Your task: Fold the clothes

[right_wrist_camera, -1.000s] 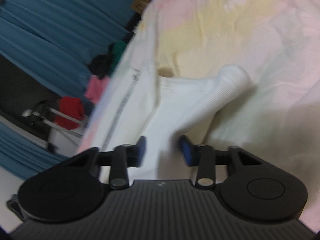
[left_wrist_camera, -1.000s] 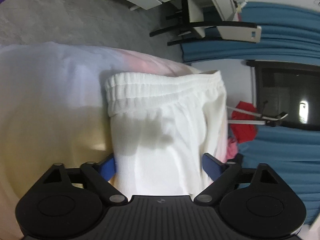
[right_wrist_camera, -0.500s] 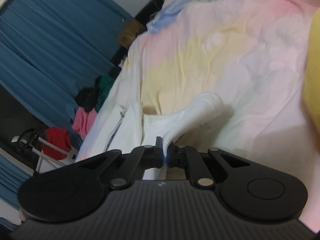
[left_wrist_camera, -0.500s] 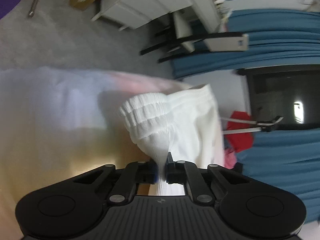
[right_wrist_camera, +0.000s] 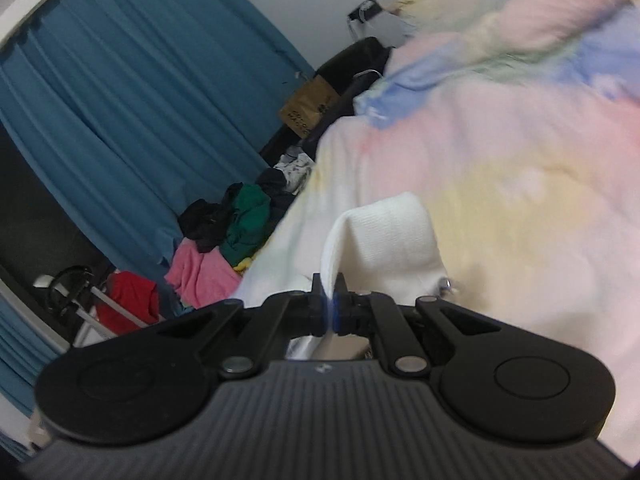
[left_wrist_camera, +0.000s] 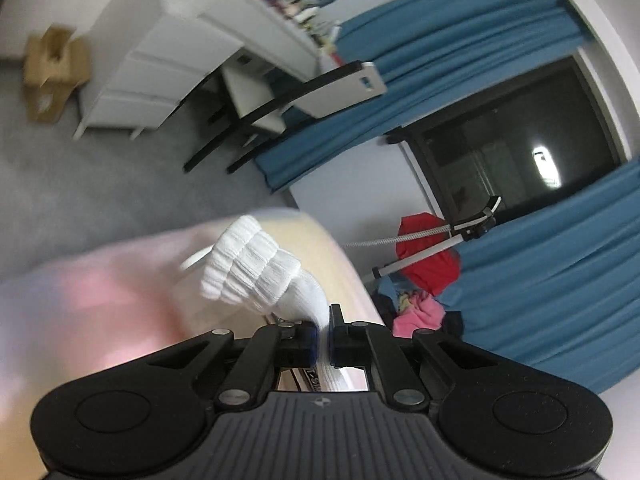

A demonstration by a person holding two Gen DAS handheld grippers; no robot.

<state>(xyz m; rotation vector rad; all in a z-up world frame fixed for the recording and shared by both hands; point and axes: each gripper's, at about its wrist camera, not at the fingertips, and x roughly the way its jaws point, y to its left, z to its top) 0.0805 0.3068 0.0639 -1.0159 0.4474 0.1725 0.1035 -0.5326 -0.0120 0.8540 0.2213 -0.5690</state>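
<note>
**Pinching white shorts over the bed**

Lying under everything is the bed (right_wrist_camera: 520, 184) with its pastel sheet. Above it hang the white shorts (left_wrist_camera: 256, 268). The left tongs (left_wrist_camera: 323, 336) pinch the stretchy waistband end. The right tongs (right_wrist_camera: 329, 312) pinch the other end.

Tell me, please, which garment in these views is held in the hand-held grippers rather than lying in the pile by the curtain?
The white garment: both the left hand-held gripper and right hand-held gripper pinch it, over the bedspread.
</note>
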